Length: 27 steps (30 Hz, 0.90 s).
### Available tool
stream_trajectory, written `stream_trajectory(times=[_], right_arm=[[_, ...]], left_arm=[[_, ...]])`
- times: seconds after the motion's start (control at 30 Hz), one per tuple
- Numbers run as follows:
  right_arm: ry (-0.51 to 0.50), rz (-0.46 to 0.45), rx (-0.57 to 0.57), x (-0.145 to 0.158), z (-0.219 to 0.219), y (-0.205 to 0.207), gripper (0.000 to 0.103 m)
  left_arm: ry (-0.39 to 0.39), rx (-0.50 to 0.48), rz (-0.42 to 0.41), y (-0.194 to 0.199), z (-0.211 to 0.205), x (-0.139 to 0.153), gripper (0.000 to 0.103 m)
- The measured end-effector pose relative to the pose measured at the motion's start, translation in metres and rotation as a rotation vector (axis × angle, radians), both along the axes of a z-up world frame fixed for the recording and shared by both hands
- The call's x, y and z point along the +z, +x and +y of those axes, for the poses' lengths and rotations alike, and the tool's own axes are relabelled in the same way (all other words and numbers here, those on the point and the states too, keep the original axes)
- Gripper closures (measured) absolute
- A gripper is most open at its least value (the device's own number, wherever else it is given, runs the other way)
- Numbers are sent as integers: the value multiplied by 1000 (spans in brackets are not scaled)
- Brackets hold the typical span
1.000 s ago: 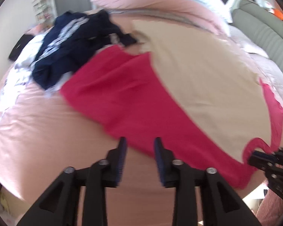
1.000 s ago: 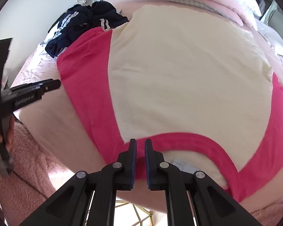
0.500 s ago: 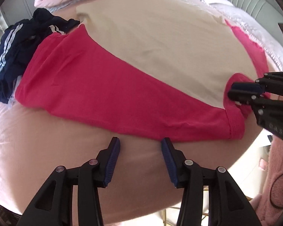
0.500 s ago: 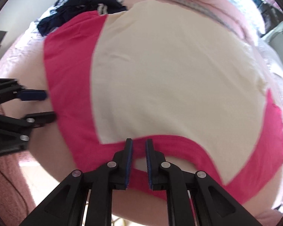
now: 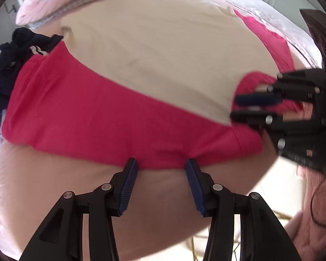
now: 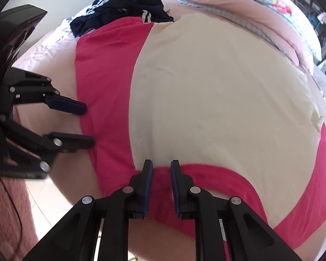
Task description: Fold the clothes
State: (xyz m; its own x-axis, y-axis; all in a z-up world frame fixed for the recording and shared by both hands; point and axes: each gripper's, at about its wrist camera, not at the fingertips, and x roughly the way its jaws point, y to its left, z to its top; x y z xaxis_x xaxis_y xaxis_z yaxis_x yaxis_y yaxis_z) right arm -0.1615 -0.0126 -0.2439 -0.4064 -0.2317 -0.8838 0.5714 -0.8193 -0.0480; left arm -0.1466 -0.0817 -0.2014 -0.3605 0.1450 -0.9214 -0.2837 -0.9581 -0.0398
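Looking through the left wrist camera, the shirt (image 5: 141,82) lies flat on the bed (image 5: 54,184), no fold made yet, so basically everything's left. The left gripper (image 5: 162,165) is spread, its tips straddling the pink sleeve edge, nothing pinched. From the right wrist camera, the right gripper (image 6: 160,167) has just been opening, pink collar between its blades but not squeezed. The shirt's long axis runs from that collar toward the pillows (image 6: 239,2).

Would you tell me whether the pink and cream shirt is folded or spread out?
Spread out: the shirt lies flat, sleeves out to both sides.
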Motion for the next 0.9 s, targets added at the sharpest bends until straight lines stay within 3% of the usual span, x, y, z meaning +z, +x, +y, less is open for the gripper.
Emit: stream_trajectory(times=[0.1,0.17,0.27,0.37,0.5,0.57,0.73,0.8,0.87,0.9], right_arm=[[-34,2,-10,5,9,2,86],[-89,10,-55,14,14,0,86],[-167,56,-86,27,16,0,86],[-64,1,-31,8,-2,0,86],[-29,7,-70,5,15,1,86],[-61,-19,-118,9,26,-3,86],[-111,38,-165,22,37,5,82],[-130,45,-149,25,36,10,82],[-135,35,-105,25,31,14,82],[-79,42,-93,17,25,11,82]], left_arm=[[33,-22,4,1,-6,7,59],[49,9,49,-7,-5,11,59],[57,-3,37,-16,8,-1,59],[-11,-36,38,-13,16,-8,59],[-16,-96,-3,5,10,-6,58],[16,-104,-11,7,3,0,58],[130,-6,89,-11,-13,25,58],[91,-30,67,-19,-3,15,58],[-6,-60,24,-27,7,0,57],[-17,-67,33,-23,8,2,57]])
